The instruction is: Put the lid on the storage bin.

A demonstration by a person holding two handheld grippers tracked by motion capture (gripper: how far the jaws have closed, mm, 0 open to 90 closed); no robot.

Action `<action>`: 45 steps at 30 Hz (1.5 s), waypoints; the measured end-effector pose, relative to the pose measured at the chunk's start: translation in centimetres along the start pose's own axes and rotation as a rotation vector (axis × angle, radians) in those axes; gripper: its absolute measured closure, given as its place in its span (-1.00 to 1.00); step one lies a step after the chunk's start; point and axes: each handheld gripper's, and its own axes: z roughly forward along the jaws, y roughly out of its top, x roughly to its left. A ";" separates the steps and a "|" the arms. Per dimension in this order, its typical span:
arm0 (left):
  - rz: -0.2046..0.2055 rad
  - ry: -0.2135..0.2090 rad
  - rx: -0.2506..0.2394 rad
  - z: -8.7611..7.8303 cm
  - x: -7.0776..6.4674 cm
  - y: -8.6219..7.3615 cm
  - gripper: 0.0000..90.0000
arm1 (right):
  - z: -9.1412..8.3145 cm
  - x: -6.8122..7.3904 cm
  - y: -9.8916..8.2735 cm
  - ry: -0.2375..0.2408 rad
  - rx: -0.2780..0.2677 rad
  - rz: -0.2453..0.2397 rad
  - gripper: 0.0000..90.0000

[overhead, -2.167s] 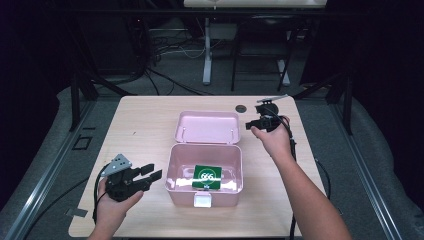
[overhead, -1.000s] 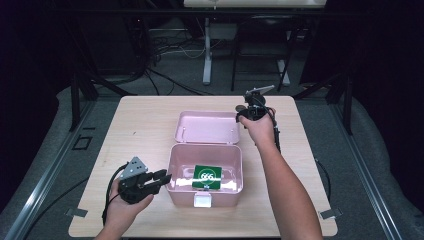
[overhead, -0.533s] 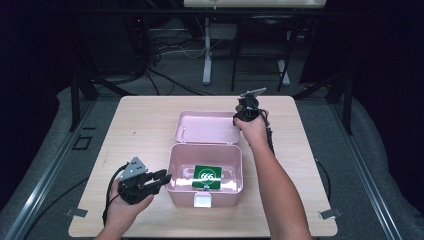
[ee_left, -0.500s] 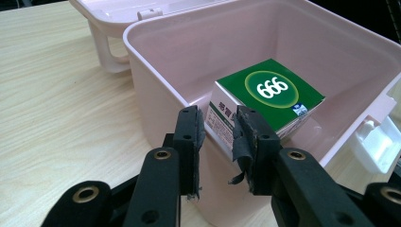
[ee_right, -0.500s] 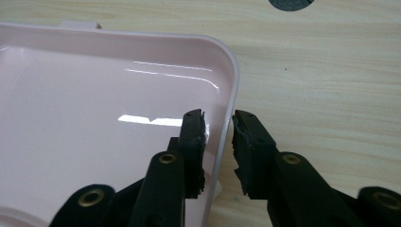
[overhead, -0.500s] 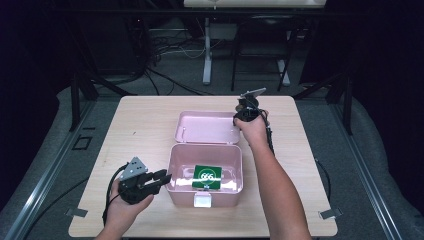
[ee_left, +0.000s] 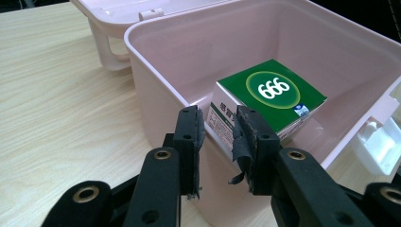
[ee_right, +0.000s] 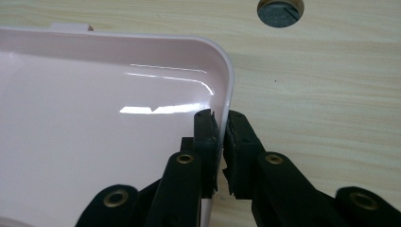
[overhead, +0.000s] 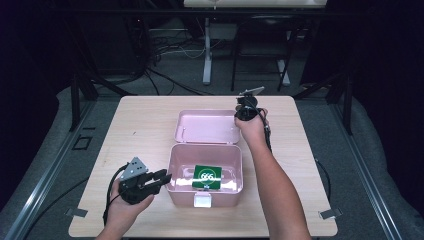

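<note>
An open pink box (overhead: 240, 170) stands mid-table with its lid (overhead: 207, 127) laid flat behind it. Inside lies a green carton (overhead: 208, 176) marked 666. My left gripper (overhead: 162, 177) sits at the box's left side. In the left gripper view its jaws straddle the box wall (ee_left: 156, 90), one outside and one inside beside the carton (ee_left: 272, 92), with the left gripper (ee_left: 218, 135) shut on that wall. My right gripper (overhead: 241, 116) is at the lid's far right corner. In the right gripper view the lid (ee_right: 94, 118) has its rim pinched by the right gripper (ee_right: 221, 130).
The wooden table (overhead: 140, 125) has bare room left of the box and along its right side. A round dark hole (ee_right: 280, 6) lies in the tabletop just past the lid's corner. A white latch (overhead: 202, 200) hangs on the box's front wall.
Since the earliest frame my left gripper moved right onto the box's left wall, and my right gripper moved left onto the lid's corner. Over the last half second nothing visibly moved.
</note>
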 end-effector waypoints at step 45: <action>-0.015 0.004 0.001 0.0 -0.1 0.0 0.60 | -10.5 1.1 -1.9 0.109 -0.275 -0.130 0.93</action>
